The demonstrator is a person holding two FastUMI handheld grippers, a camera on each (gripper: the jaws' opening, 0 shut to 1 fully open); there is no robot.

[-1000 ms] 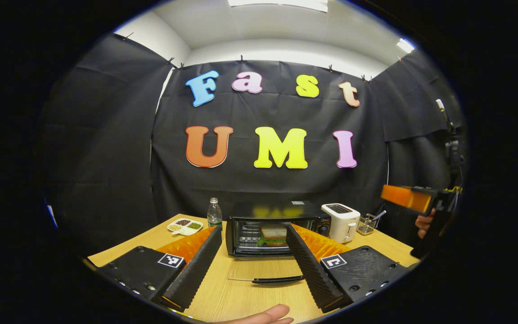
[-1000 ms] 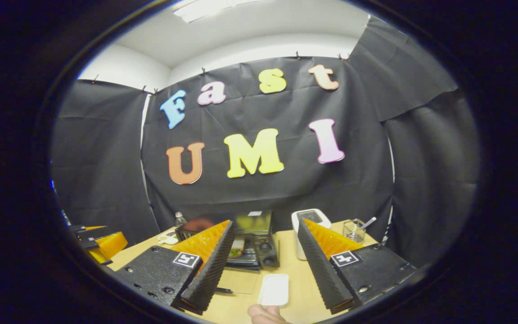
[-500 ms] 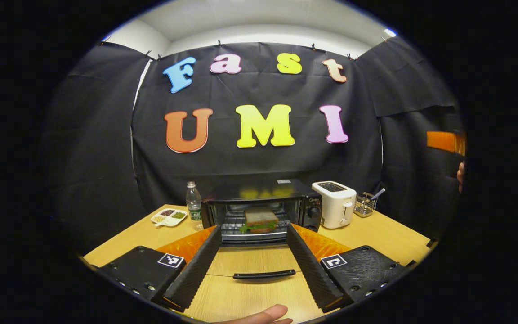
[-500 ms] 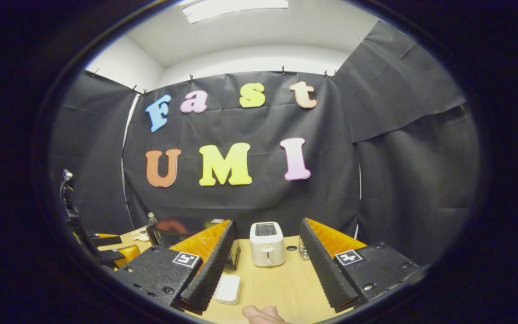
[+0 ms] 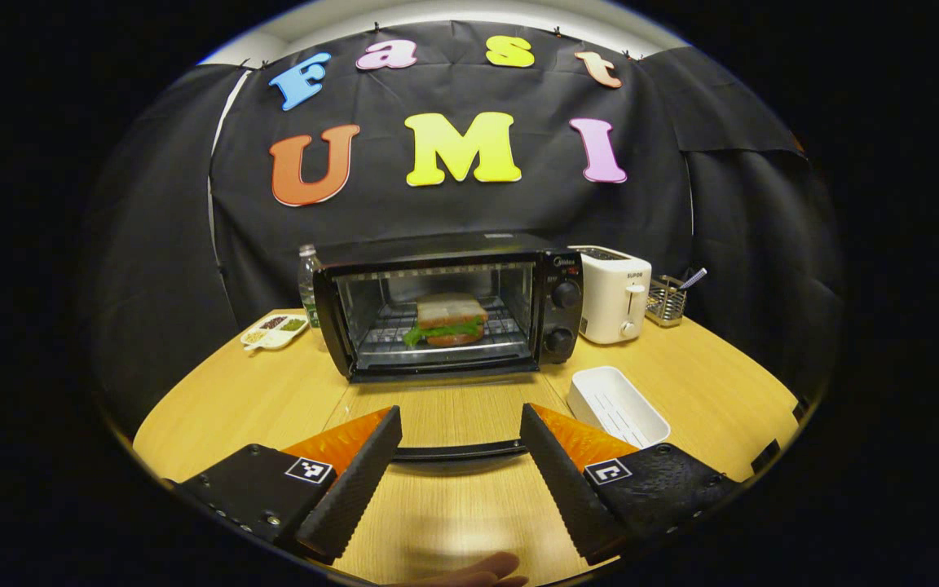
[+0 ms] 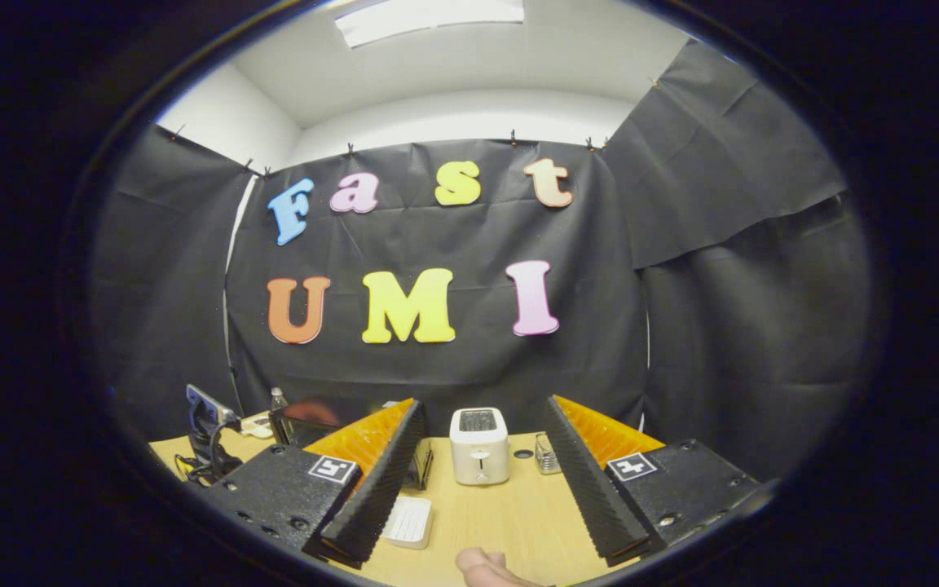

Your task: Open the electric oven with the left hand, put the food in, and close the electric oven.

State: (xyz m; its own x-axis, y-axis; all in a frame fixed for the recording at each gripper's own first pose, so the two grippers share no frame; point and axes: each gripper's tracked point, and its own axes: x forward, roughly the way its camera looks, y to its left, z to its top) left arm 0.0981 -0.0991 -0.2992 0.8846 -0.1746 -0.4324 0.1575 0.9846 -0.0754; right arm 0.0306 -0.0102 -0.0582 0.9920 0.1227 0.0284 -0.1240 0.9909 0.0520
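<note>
One sandwich point(image 5: 447, 319) lies crosswise inside the oven point(image 5: 445, 302), door point(image 5: 453, 424) open.

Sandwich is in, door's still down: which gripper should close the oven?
Left. Its gripper is open, with the door handle lying between its jaws, facing the oven and sandwich. The right gripper points at the toaster, off to the side.

toaster point(image 5: 614, 292) – white | bottle point(image 5: 307, 273) | utensil rack point(image 5: 667, 298) | white tray point(image 5: 616, 405)
</note>
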